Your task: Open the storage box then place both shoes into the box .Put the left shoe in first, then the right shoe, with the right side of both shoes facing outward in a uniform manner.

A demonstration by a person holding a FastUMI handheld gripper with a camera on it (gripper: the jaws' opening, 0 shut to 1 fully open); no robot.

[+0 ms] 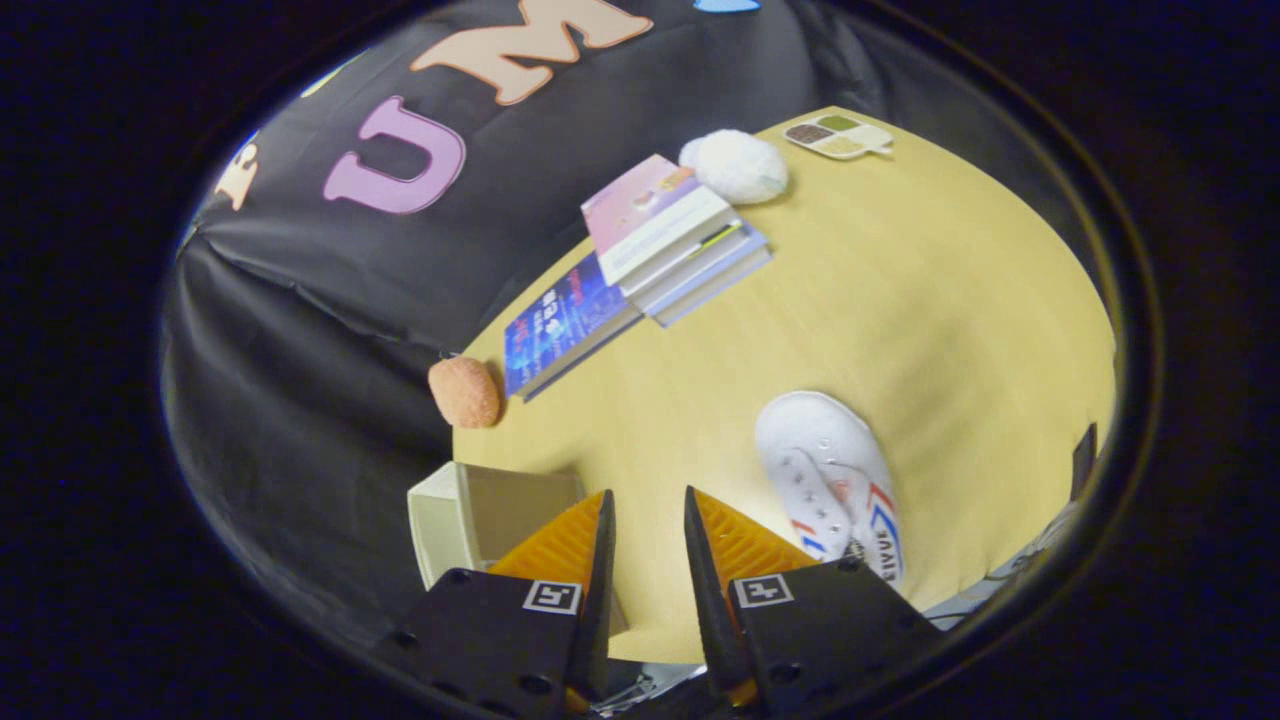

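Note:
A white sneaker with red and blue side stripes lies on the yellow table, just right of my fingers and level with them, toe pointing away. The storage box, cream-walled and seen from above, stands at the table's near corner, partly behind my left finger. My gripper hovers above the table between box and shoe. Its fingers stand apart with a narrow gap and only bare table shows between them.
A stack of books lies beyond the fingers toward the booth wall. A white fluffy ball rests behind the books, an orange ball at the table edge beyond the box, and a small divided tray at the far corner.

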